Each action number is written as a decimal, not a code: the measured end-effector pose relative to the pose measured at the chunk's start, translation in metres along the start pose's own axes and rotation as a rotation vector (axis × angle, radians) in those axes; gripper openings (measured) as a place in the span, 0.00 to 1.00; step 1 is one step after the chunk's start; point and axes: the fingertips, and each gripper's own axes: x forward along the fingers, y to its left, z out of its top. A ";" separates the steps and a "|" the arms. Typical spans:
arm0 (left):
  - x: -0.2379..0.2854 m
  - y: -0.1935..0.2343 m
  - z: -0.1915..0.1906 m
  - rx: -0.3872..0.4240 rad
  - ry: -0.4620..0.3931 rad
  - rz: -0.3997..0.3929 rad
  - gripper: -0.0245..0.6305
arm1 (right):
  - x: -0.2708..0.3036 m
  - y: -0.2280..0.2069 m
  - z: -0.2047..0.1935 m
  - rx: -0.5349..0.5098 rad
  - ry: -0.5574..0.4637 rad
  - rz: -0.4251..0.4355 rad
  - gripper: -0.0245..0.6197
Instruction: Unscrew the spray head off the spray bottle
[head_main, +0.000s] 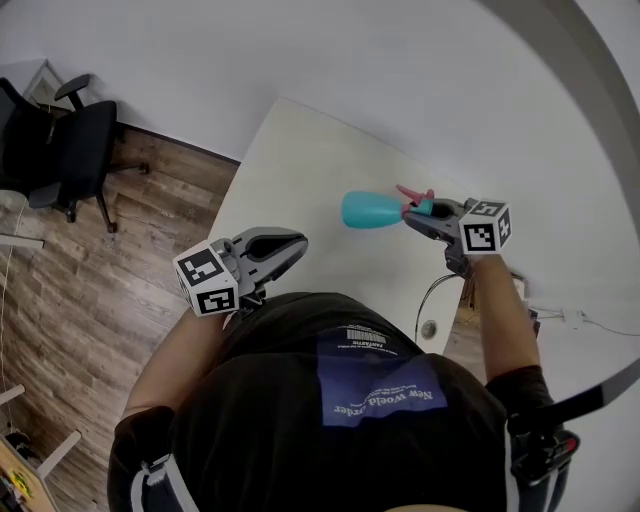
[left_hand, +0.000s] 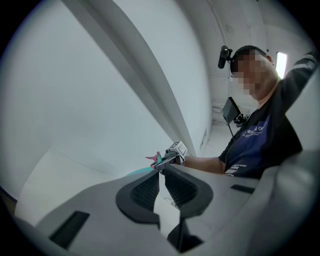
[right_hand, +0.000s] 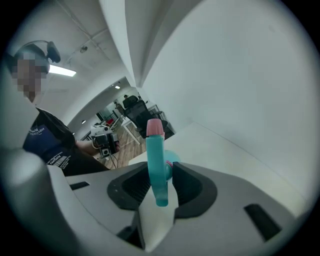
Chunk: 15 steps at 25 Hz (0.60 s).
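A teal spray bottle (head_main: 370, 210) hangs on its side above the white table (head_main: 300, 150), its spray head (head_main: 418, 203) with the pink trigger still on it. My right gripper (head_main: 420, 214) is shut on that head. In the right gripper view the teal head with its pink nozzle (right_hand: 155, 150) stands upright between the pads (right_hand: 190, 186), and the bottle body (right_hand: 171, 156) shows behind it. My left gripper (head_main: 298, 243) hovers at the table's near left edge, shut with nothing in it. Its own view shows its jaws (left_hand: 161, 181) together and, beyond them, the bottle (left_hand: 142, 171) in the right gripper (left_hand: 172, 154).
A black office chair (head_main: 70, 150) stands on the wood floor (head_main: 120, 260) to the left of the table. A cable (head_main: 432, 295) hangs by the table's near right corner. White walls close in behind the table.
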 end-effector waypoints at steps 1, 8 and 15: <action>0.002 -0.002 0.002 0.002 0.003 -0.010 0.06 | -0.004 0.005 0.001 0.006 -0.027 0.012 0.23; 0.023 -0.012 0.018 0.028 0.040 -0.064 0.25 | -0.031 0.036 0.011 0.048 -0.216 0.099 0.23; 0.052 -0.021 0.027 0.101 0.119 -0.106 0.55 | -0.062 0.068 0.028 0.066 -0.397 0.220 0.23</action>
